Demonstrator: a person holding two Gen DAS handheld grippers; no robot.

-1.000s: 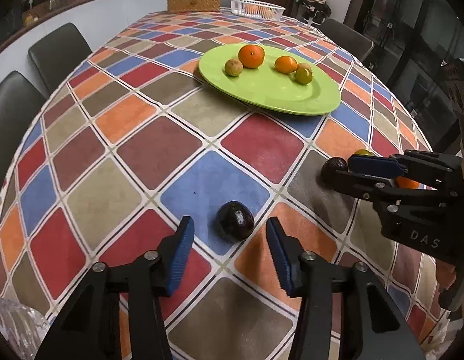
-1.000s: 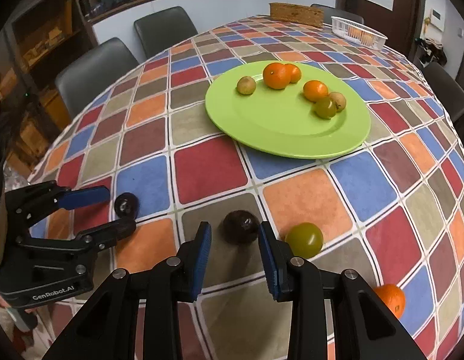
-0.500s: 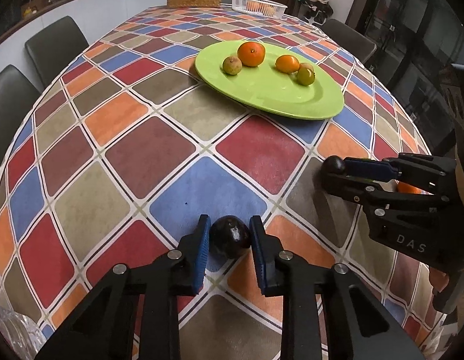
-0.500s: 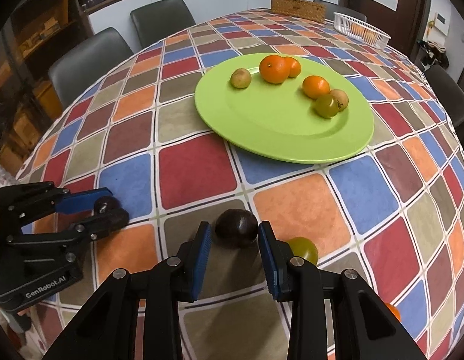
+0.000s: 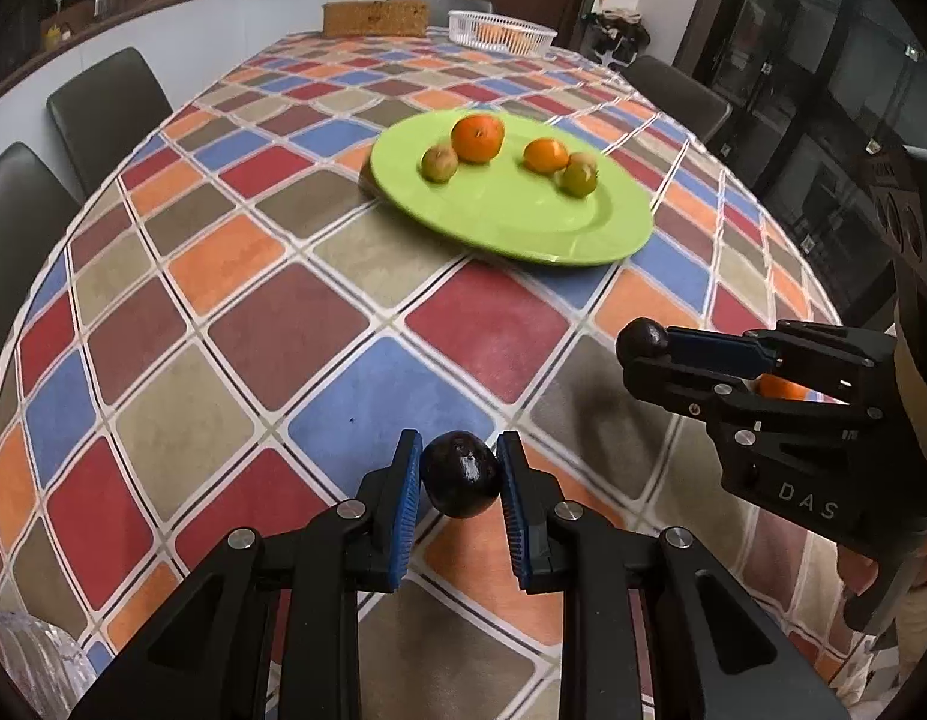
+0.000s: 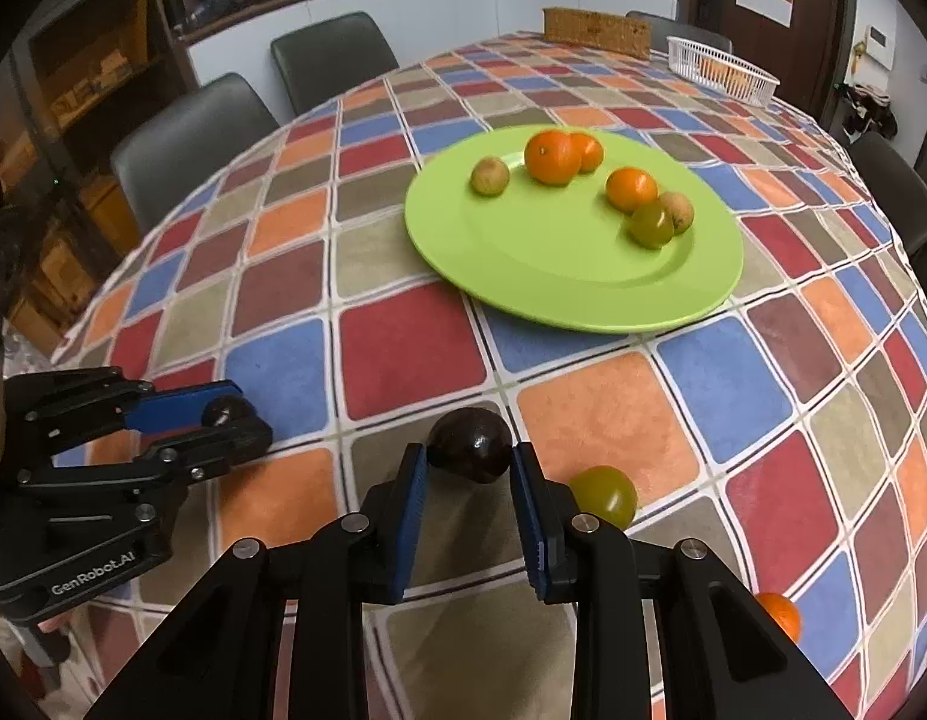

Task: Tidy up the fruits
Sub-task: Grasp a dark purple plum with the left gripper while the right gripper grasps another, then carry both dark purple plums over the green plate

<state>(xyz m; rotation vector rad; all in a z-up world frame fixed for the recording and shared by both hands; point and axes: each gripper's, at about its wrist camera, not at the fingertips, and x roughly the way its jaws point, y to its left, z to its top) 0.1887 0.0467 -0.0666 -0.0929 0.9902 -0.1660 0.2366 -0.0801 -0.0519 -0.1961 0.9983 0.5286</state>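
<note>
We hold two dark fruits, one per gripper. The left gripper is clamped on a dark fruit, glossy, near-black, its longer axis running roughly upright between the blue pads, low over the checked tablecloth. The right gripper has its pads against the sides of a second dark fruit, rounded, shiny, with no clear long axis, at the fingertips. Both grippers tilt steeply down towards the cloth and lie side by side. Just right of the second dark fruit we list a green fruit on the cloth, and an orange nearer the table edge. Farther off sits a green plate bearing oranges and small greenish fruits. At the far end we note a white basket and a woven box.
</note>
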